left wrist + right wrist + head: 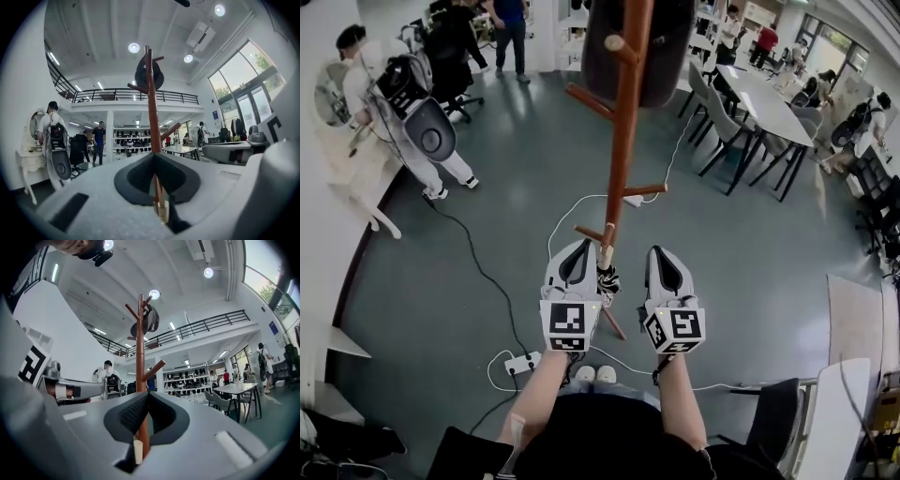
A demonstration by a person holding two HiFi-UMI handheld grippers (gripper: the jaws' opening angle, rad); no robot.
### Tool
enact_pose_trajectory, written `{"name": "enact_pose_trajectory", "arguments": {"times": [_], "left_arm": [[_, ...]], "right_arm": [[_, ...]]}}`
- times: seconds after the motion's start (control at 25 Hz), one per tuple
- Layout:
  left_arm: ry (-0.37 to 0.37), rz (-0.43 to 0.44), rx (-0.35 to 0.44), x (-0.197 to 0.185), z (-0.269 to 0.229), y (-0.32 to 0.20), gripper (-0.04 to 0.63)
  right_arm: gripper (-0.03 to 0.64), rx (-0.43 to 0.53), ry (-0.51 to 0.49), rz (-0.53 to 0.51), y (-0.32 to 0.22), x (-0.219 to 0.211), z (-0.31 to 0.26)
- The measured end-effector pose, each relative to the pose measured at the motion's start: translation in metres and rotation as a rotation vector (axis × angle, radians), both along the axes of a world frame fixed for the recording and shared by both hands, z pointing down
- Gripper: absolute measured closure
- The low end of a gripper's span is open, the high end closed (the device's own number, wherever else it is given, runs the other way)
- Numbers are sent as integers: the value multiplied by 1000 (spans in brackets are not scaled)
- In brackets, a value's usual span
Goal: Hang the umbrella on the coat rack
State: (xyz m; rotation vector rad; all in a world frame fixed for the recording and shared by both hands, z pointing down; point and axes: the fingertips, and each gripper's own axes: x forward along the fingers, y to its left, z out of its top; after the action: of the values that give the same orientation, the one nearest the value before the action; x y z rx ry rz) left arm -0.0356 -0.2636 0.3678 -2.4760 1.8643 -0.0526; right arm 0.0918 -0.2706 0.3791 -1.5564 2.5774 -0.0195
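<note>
Between my left tongs [580, 246] and right tongs [661, 251], just before the coat rack [623, 141] pole, sits the umbrella [606, 270]; both tongs are closed, gripping nothing.

Looking steeply down: my left white gripper [578, 251] and right white gripper [662, 255] flank the reddish-brown wooden coat rack [623, 141]. A small dark patterned bundle [607, 279] sits just beside the left one, against the pole. A white power strip [522, 363] lies on the grey-green floor [516, 187].
</note>
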Motion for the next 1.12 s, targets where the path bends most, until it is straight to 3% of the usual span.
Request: {"name": "enact_pose_trajectory", "arguments": {"times": [1.12], "left_arm": [[4, 7, -34, -10, 2, -5, 591]], "right_arm": [[604, -4, 11, -30, -4, -8, -6]]}}
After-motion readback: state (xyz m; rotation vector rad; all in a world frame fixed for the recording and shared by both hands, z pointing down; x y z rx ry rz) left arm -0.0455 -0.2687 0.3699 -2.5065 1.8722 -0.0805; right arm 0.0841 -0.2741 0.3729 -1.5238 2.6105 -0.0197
